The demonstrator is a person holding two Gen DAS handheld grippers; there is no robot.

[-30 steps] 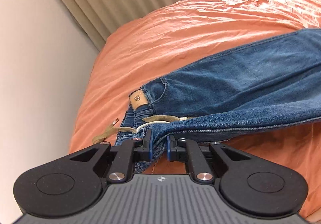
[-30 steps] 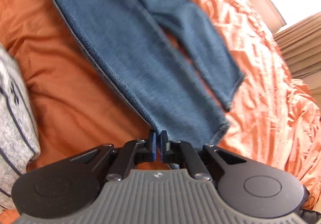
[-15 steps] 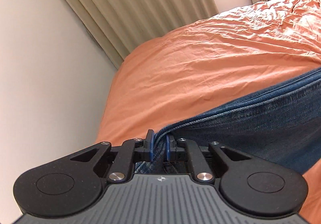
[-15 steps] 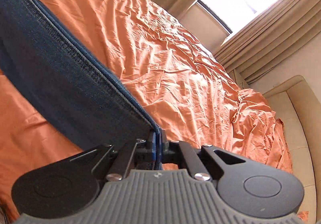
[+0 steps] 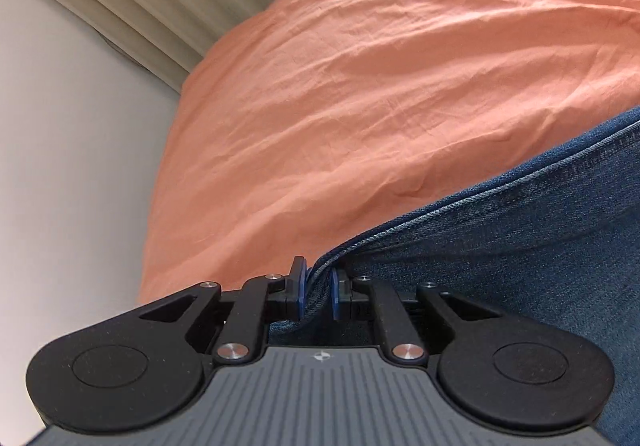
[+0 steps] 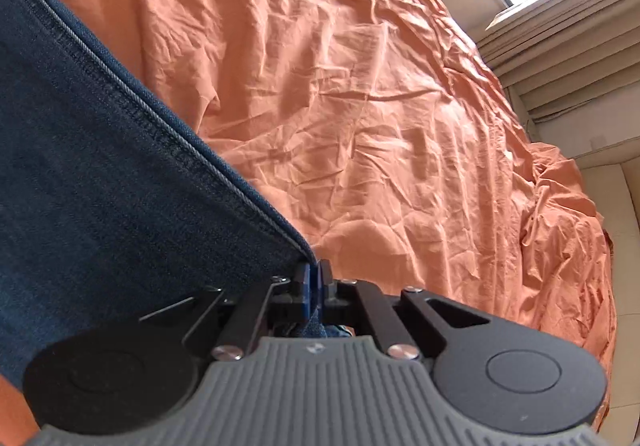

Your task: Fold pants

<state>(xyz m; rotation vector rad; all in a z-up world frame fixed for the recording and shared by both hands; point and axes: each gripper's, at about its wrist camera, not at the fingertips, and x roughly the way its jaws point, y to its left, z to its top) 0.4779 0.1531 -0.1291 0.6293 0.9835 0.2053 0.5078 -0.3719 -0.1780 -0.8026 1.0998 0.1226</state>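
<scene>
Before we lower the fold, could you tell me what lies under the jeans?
Beyond the jeans, held in both the left claw and the right claw, only the wrinkled orange bedsheet shows. Whatever lies directly beneath the denim is covered.

You are lifting the jeans [image 5: 520, 266] off the bed [image 5: 400, 86]: their waistband, tag and both spread legs are dropping from view, leaving one taut seam edge stretching between your two grippers

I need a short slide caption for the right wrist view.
Right gripper shut on jeans seam, held above the orange bed.
</scene>
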